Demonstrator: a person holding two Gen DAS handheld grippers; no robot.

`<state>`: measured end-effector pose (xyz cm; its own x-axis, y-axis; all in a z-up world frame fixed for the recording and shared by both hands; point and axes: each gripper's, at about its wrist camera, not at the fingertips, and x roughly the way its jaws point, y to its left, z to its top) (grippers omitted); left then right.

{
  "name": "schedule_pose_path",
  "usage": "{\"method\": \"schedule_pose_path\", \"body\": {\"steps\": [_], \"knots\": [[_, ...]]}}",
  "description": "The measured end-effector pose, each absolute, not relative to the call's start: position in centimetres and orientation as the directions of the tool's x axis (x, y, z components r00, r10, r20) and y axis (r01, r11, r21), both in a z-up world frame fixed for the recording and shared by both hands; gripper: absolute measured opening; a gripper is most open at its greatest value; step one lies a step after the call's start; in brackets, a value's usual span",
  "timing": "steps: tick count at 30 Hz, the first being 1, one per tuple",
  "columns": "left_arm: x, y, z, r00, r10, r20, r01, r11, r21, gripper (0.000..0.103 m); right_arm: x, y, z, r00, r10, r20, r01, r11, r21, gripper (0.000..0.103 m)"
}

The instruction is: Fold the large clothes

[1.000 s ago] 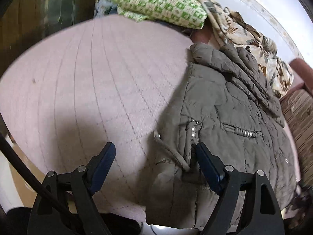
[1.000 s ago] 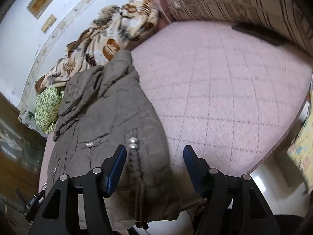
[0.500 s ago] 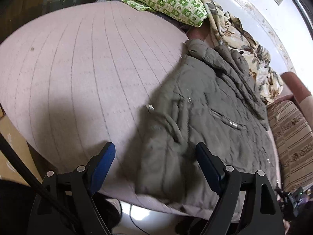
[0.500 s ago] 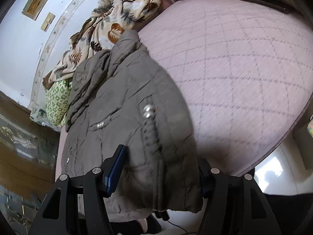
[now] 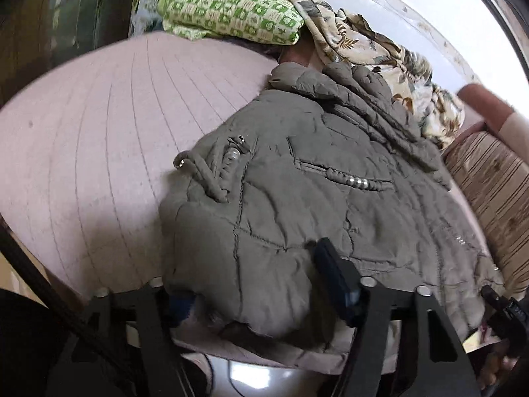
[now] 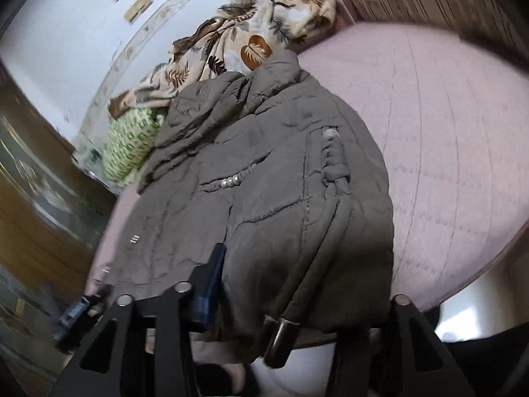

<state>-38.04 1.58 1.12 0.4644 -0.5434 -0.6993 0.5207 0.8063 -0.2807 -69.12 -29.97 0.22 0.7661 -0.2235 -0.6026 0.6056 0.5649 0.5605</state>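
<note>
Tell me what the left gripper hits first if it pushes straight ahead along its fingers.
The left gripper already has the grey quilted jacket bunched between its fingers, so it would probably press straight into the hem. Depth beyond that fold is unclear.

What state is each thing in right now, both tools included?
Jacket: lying on the pink quilted bed, hem bunched between both tools, hood toward the wall.
Left tool: open, straddling the hem, one pad buried under fabric.
Right tool: open, hem and a drawcord end draped between its fingers.
Green checked cloth: folded.
Leaf-print fabric: crumpled in a heap.
</note>
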Motion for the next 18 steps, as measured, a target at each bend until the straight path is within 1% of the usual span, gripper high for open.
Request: {"method": "schedule_pose_path", "body": {"steps": [3,8,10,13,18], "knots": [[-38.0,1.1,0.9,0.484,-0.513,-0.709,0.527,0.818,-0.231,0.062,-68.6,-30.0,-0.7,0.72,-0.24,-0.651,0.649,0.564,0.51,0.037],[-38.9,0.0,0.4,0.543,-0.453,-0.707,0.55,0.828,-0.108,0.063,-67.9,-30.1,-1.4,0.684,-0.257,-0.683,0.676,0.575,0.461,0.037],[-39.0,-0.2,0.3,0.556,-0.442,-0.704,0.552,0.829,-0.085,0.064,-67.9,-30.4,-1.7,0.682,-0.251,-0.687,0.677,0.571,0.464,0.037],[-39.1,-0.3,0.0,0.571,-0.428,-0.7,0.543,0.837,-0.07,0.069,-67.9,-30.5,-1.9,0.69,-0.25,-0.679,0.674,0.564,0.477,0.039],[-39.3,-0.5,-0.1,0.592,-0.411,-0.694,0.533,0.845,-0.046,0.072,-68.0,-30.3,-1.9,0.7,-0.254,-0.667,0.668,0.563,0.487,0.039]]}}
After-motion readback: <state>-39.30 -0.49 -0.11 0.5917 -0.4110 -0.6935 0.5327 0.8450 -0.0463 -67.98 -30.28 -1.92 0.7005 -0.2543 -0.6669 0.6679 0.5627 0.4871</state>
